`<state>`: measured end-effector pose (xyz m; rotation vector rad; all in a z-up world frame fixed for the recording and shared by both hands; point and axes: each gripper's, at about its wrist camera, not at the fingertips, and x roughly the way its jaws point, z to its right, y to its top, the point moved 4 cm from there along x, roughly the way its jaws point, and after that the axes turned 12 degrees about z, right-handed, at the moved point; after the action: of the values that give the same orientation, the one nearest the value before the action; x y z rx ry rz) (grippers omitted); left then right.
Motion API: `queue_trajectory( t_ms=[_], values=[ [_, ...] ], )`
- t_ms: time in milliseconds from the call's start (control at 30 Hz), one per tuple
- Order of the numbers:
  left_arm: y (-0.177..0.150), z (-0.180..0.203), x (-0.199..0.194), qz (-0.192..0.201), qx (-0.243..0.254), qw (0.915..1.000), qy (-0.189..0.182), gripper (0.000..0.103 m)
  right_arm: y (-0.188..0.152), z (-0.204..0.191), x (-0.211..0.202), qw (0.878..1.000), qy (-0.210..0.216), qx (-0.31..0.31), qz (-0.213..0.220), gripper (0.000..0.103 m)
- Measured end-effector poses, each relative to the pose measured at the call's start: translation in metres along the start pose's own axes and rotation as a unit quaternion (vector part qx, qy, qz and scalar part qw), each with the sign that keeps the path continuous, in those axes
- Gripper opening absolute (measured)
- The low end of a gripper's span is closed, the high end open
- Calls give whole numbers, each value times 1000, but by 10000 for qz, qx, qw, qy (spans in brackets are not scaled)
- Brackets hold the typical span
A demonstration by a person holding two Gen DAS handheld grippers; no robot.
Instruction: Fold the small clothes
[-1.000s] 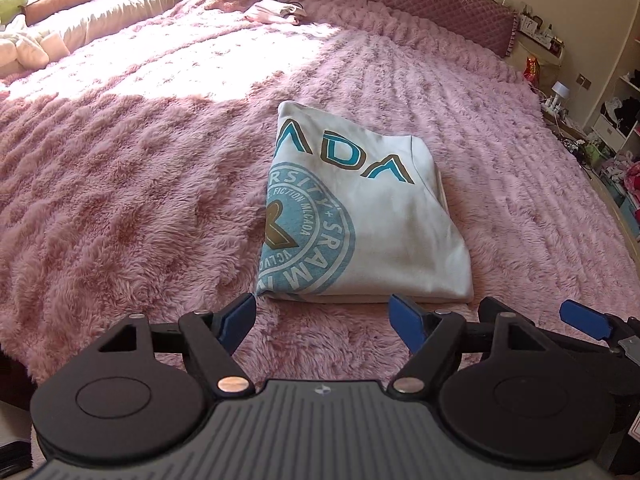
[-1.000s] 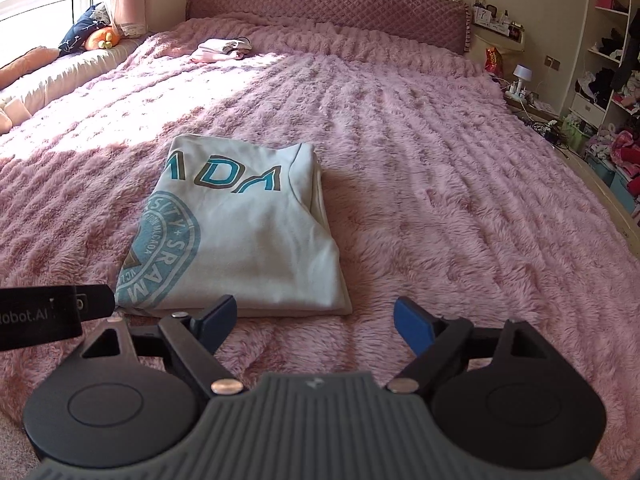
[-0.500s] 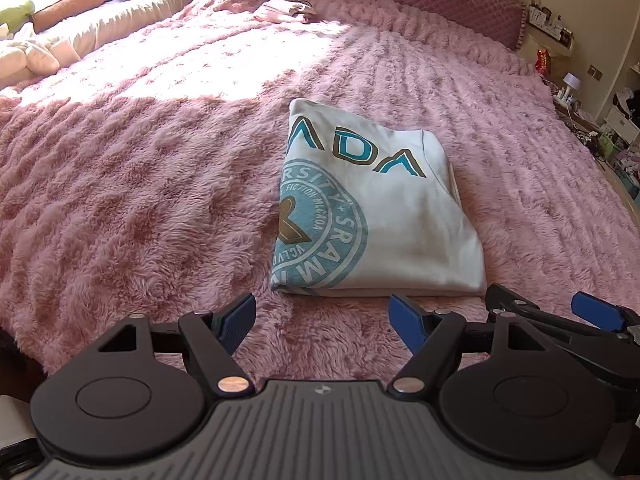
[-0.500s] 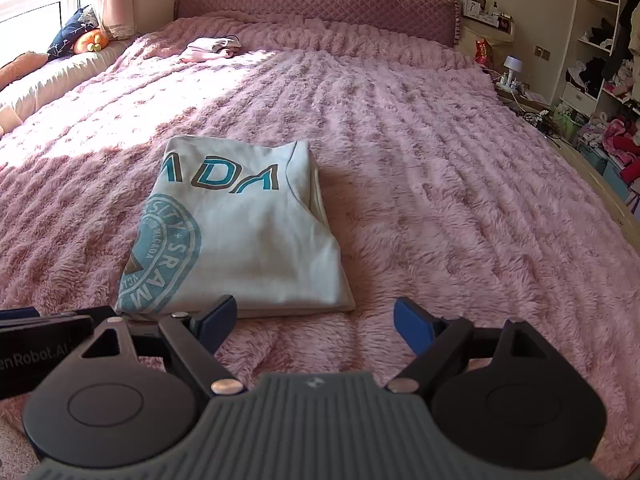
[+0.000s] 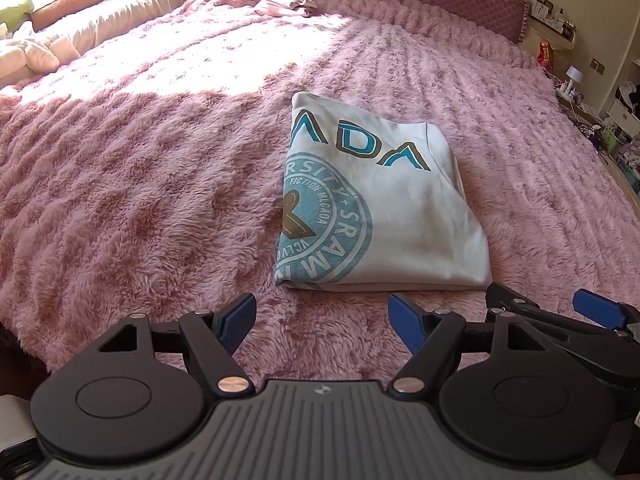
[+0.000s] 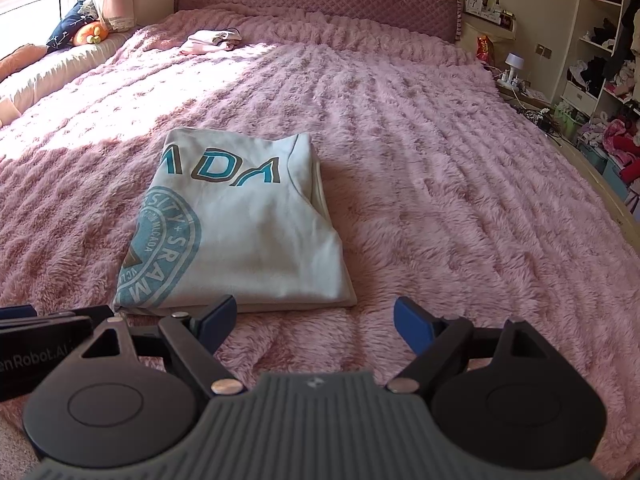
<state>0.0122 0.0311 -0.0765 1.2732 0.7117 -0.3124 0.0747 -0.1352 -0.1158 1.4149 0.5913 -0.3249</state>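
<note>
on the fuzzy pink blanket (image 5: 160,200), seen from the left wrist camera, lies a folded t-shirt (image 5: 400,216) in a neat flat block, just past the fingers. the left gripper (image 5: 322,318) is wide apart and holds nothing. its tips hang low over the blanket, near the shirt's near edge but not touching it. the right gripper (image 5: 560,312) peeks in at the right side.

from the right wrist camera, the same t-shirt (image 6: 248,240) sits a bit to the left. the right gripper (image 6: 314,320) is wide apart too, with nothing in it. one blue finger (image 6: 218,316) is just in front of the shirt's near edge. a small pink pile of clothes (image 6: 210,40) rests far off by the headboard (image 6: 320,4).

the shirt looks light, soft and floppy (it would sag if picked up by one corner). it is likely best to pinch all the layers at the two near corners, one gripper each, so the fold does not fall open. the fuzzy blanket may tug at the cloth a little.
</note>
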Motion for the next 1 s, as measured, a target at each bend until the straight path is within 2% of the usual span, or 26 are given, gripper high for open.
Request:
queue_trajectory(
  t_ms=[333, 1000],
  values=[
    [1, 3, -1, 14, 27, 9999, -120, 86, 0, 0, 0, 10000, -16, 31, -12, 82],
    [1, 3, 0, -23, 128, 9999, -7, 85, -1, 0, 2, 10000, -45, 0, -55, 82]
  ],
)
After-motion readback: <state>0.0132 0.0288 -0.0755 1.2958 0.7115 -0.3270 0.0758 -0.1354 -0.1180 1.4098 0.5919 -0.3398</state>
